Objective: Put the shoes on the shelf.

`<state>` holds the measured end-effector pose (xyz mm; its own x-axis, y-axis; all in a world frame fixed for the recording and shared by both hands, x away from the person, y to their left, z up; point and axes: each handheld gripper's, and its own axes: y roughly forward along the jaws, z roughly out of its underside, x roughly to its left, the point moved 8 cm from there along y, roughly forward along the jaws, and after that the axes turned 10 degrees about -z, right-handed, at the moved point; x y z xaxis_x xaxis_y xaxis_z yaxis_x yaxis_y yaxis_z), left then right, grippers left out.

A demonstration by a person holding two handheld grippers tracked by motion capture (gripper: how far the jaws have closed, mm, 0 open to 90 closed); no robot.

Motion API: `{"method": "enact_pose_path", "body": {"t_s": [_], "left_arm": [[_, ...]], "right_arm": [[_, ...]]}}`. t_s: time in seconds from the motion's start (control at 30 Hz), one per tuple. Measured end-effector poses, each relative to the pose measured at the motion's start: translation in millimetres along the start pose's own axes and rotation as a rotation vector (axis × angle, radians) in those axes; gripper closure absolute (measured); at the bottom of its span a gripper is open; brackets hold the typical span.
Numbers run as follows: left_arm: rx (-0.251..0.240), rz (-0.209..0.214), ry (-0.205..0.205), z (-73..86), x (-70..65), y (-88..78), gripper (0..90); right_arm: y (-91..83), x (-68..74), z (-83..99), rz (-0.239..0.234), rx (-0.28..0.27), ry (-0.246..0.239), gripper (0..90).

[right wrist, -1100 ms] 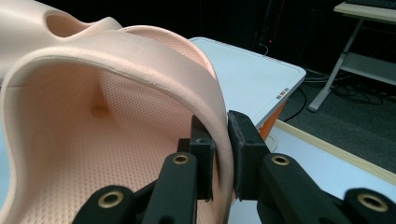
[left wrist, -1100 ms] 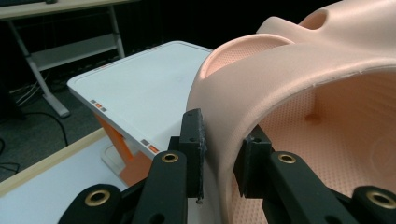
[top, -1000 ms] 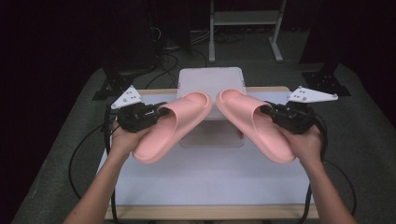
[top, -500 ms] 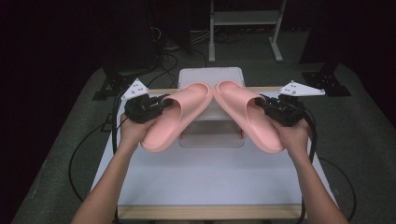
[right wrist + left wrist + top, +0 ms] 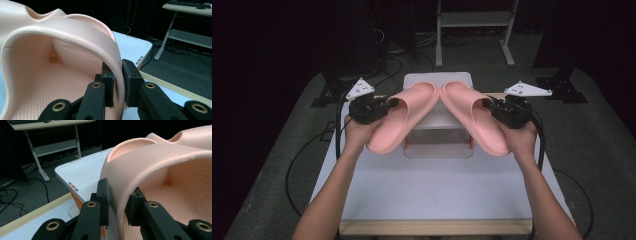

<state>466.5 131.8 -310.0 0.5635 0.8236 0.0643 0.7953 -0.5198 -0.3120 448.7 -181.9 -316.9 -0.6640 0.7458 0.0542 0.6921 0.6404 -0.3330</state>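
High view: two pink slippers, left slipper (image 5: 399, 117) and right slipper (image 5: 474, 117), hang over the white bin (image 5: 439, 145) on the tabletop (image 5: 437, 195), toes touching. Left gripper view: left tool (image 5: 117, 203) pinches the soft strap edge. Right gripper view: right tool (image 5: 117, 82) likewise; light, bendy foam.

Hand-held gripper (image 5: 117, 202) clamped on pink slipper (image 5: 160, 160) strap, white box lid (image 5: 85, 170) beyond, desk frame (image 5: 42, 147) behind

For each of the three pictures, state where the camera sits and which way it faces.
High view: above the person's side, looking forward and down on the table; both forearms, left gripper, right gripper.
Left gripper view: rides the left gripper, looking along its jaws clamped on the left slipper.
Right gripper view: likewise, right slipper.
Shared: the white box.
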Motion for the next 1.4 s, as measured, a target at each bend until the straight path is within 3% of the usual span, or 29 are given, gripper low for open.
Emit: {"method": "enact_pose_path", "body": {"t_s": [0.57, 1.4], "left_arm": [[0.023, -0.035, -0.025, -5.0, 10.6, 25.4, 74.8], [0.053, -0.055, -0.07, -8.6, 24.7, 55.4, 74.2]], "right_arm": [[21.5, -19.3, -7.9, 0.028, 0.018, 0.037, 79.4], [44.1, -38.5, -17.4, 0.06, 0.047, 0.073, 78.3]]}}
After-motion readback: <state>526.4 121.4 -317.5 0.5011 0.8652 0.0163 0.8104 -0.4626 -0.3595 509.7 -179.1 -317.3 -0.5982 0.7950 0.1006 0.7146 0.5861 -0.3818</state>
